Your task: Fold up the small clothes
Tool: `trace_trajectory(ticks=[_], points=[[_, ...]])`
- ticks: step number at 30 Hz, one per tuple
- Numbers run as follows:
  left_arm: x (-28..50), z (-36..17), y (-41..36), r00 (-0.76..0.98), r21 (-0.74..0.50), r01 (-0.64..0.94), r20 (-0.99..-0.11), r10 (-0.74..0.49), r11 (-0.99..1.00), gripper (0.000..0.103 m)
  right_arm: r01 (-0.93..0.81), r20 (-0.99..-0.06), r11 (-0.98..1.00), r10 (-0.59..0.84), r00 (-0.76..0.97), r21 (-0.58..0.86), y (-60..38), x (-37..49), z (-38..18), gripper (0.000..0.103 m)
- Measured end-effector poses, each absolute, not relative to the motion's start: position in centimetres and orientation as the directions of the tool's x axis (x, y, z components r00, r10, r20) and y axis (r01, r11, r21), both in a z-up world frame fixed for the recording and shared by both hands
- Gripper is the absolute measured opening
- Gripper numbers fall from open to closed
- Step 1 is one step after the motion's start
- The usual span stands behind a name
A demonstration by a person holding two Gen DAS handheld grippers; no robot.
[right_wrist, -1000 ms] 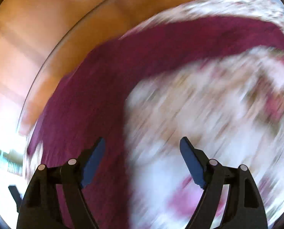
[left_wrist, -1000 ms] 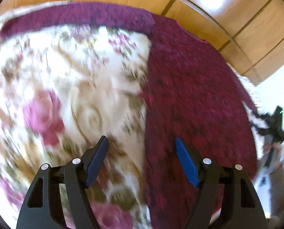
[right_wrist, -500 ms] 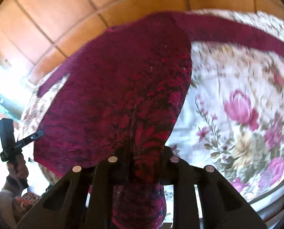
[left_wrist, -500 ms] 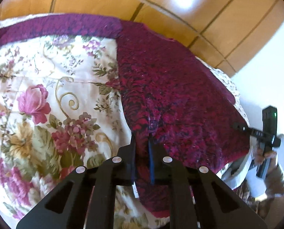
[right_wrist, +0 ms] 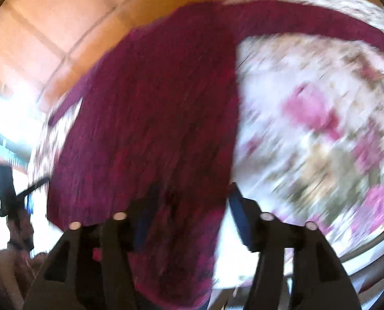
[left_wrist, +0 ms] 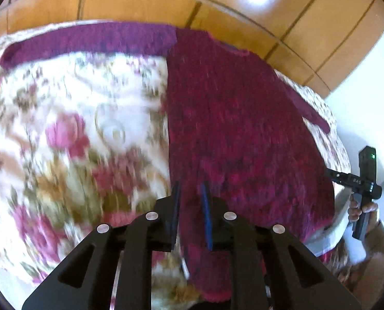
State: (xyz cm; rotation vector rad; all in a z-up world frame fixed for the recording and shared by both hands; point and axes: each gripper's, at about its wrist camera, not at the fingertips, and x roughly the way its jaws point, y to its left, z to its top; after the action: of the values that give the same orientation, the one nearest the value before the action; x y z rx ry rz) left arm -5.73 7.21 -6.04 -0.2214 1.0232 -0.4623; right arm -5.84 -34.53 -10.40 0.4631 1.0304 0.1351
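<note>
left tool (left_wrist: 190, 214) pinches sweater (left_wrist: 233, 118) hem; right tool (right_wrist: 189, 219) has just been spreading, apparently around it. folding barely begun.

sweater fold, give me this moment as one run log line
left gripper: shut on sweater hem | right gripper: jaws just opening, sweater between them, pads clear | sweater: flat on floral cloth

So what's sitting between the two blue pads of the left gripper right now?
In the left wrist view, the left gripper is pinched on a fold of the maroon sweater near its bottom corner; only that knit lies between the pads.
</note>
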Motion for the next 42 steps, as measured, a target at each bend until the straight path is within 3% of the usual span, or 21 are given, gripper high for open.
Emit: trace_trajectory(ticks=[1, 4, 5, 8, 12, 16, 21, 25, 32, 37, 42], points=[[-4.9, -5.5, 6.9, 0.452, -0.403, 0.268, -0.75, -0.483, 0.875, 0.014, 0.158, -0.773, 0.872, 0.312, 0.553, 0.464, -36.2, -5.1, -10.1, 0.065], [-2.9, -5.0, 5.0, 0.505, -0.375, 0.249, -0.737, -0.45, 0.893, 0.05, 0.292, -0.71, 0.774, 0.27, 0.65, 0.562, -41.4, -2.7, -10.3, 0.065], [-2.1, -5.1, 4.0, 0.519, -0.368, 0.238, -0.734, -0.438, 0.899, 0.053, 0.329, -0.692, 0.733, 0.259, 0.674, 0.595, -42.9, -1.8, -10.7, 0.065], [0.2, -5.7, 1.9, 0.499, -0.394, 0.224, -0.739, -0.452, 0.891, 0.053, 0.435, -0.627, 0.546, 0.231, 0.744, 0.716, -48.0, 1.4, -12.8, 0.065], [1.8, -6.5, -1.4, 0.51, -0.298, 0.246, -0.77, -0.385, 0.922, 0.053, 0.492, -0.593, 0.416, 0.155, 0.79, 0.764, -52.5, 4.8, -14.0, 0.063], [2.4, -8.3, -3.0, 0.492, -0.215, 0.269, -0.808, -0.326, 0.939, 0.053, 0.571, -0.634, 0.396, 0.039, 0.772, 0.719, -56.8, 7.7, -13.7, 0.048], [2.3, -9.9, -2.8, 0.493, -0.199, 0.268, -0.812, -0.312, 0.943, 0.059, 0.637, -0.658, 0.295, -0.034, 0.752, 0.712, -62.1, 9.7, -14.4, 0.025], [2.2, -10.2, -3.7, 0.5, -0.165, 0.289, -0.814, -0.296, 0.943, 0.068, 0.665, -0.707, 0.434, -0.086, 0.702, 0.608, -63.2, 11.6, -11.5, 0.015], [2.7, -10.1, -3.4, 0.49, -0.211, 0.276, -0.808, -0.326, 0.938, 0.068, 0.528, -0.633, 0.757, -0.199, 0.748, 0.386, -54.6, 13.0, -2.9, 0.014], [3.0, -9.7, -2.2, 0.482, -0.289, 0.25, -0.79, -0.378, 0.924, 0.068, 0.25, -0.579, 0.947, -0.089, 0.81, 0.203, -42.1, 17.4, 1.6, 0.014], [3.2, -8.9, -1.5, 0.476, -0.356, 0.231, -0.771, -0.424, 0.906, 0.068, 0.001, -0.63, 0.998, 0.038, 0.776, 0.061, -28.7, 21.2, 0.3, 0.014]])
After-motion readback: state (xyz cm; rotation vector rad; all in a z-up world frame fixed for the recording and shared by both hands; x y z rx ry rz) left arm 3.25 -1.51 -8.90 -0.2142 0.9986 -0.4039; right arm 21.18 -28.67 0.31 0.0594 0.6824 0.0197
